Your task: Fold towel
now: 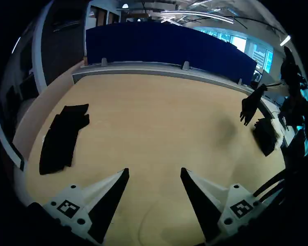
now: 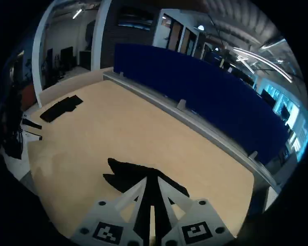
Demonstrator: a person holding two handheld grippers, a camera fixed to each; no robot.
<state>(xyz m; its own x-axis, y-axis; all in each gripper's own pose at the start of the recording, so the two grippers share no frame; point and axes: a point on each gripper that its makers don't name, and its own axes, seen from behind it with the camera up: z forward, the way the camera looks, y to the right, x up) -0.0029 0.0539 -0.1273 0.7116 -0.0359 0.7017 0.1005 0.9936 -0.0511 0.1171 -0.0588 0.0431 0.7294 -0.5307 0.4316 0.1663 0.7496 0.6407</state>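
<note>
The left gripper (image 1: 154, 169) has its jaws wide apart, with nothing between them but the bare wood of the table (image 1: 162, 110). It hangs over the side of the table away from the blue screen (image 1: 166, 45).

The right gripper (image 2: 152, 178) has its jaws drawn together, with only a sliver of a gap down their length. Its tips sit over a crumpled black towel (image 2: 127, 173). I can't tell whether any cloth is nipped between them. This towel lies on the wood well out from the screen, near one end of the table. In the left gripper view the right gripper shows as a dark shape just above and beside the towel. A soft shadow (image 1: 226, 131) falls on the wood next to it, and a person (image 1: 293, 94) stands behind it at the table's end.

A second towel (image 1: 63, 139), also black, lies flat in a long rough strip at the opposite end of the table. It is well apart from the first and likewise back from the screen.

The screen runs along the table's whole far edge and stands on a grey rail (image 1: 154, 69). Above and beyond the screen, strip lights (image 1: 199, 14) hang from an open ceiling.
</note>
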